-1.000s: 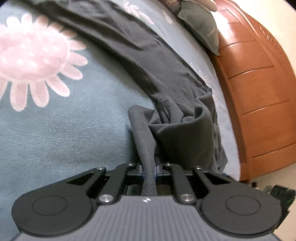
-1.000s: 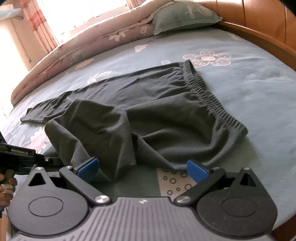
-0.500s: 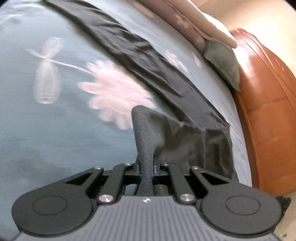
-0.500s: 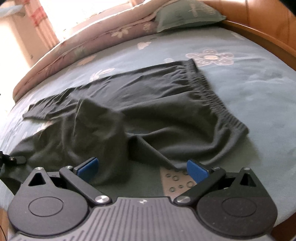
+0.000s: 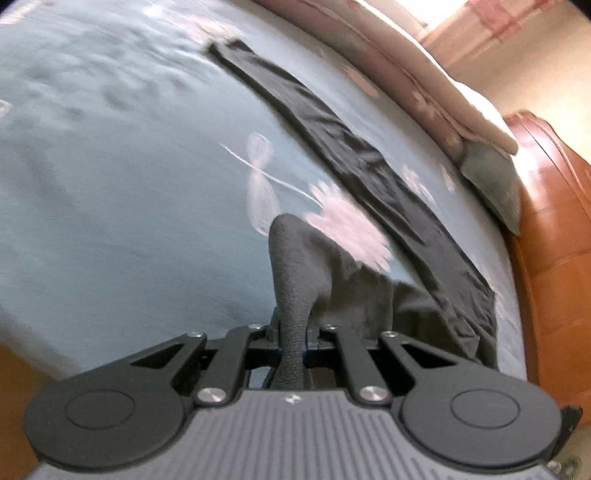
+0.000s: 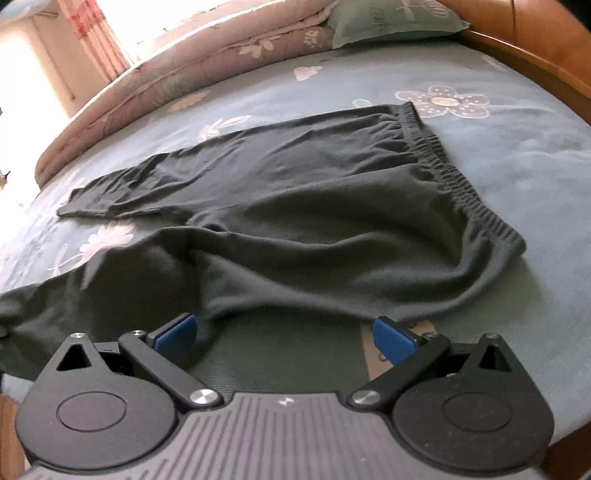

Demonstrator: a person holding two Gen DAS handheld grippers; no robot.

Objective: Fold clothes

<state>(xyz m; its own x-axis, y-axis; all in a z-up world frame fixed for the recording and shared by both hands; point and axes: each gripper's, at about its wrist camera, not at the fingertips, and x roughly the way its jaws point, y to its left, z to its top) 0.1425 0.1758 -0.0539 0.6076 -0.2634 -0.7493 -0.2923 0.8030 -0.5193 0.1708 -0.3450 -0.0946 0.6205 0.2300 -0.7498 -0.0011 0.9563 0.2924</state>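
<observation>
Dark grey trousers [image 6: 314, 206] lie spread on a blue flowered bed sheet [image 6: 517, 147], with the elastic waistband [image 6: 461, 184] at the right and one leg stretched flat to the far left. My left gripper [image 5: 293, 332] is shut on the cuff end of the near leg [image 5: 295, 280], which rises in a bunched ridge between the jaws. The far leg [image 5: 332, 122] runs diagonally across the sheet [image 5: 110, 184] in the left wrist view. My right gripper [image 6: 284, 332] is open, its blue pads [image 6: 177, 330] just short of the trousers' near edge, holding nothing.
A folded pink quilt [image 6: 184, 62] and a green pillow [image 6: 391, 18] lie along the far side of the bed. The orange wooden bed frame [image 5: 554, 258] curves along the right in the left wrist view, and also [image 6: 535, 48] behind the pillow.
My left gripper has pulled the near leg outward to the left, drawing it straighter and away from the body of the trousers. The right gripper has stayed open in roughly the same place.
</observation>
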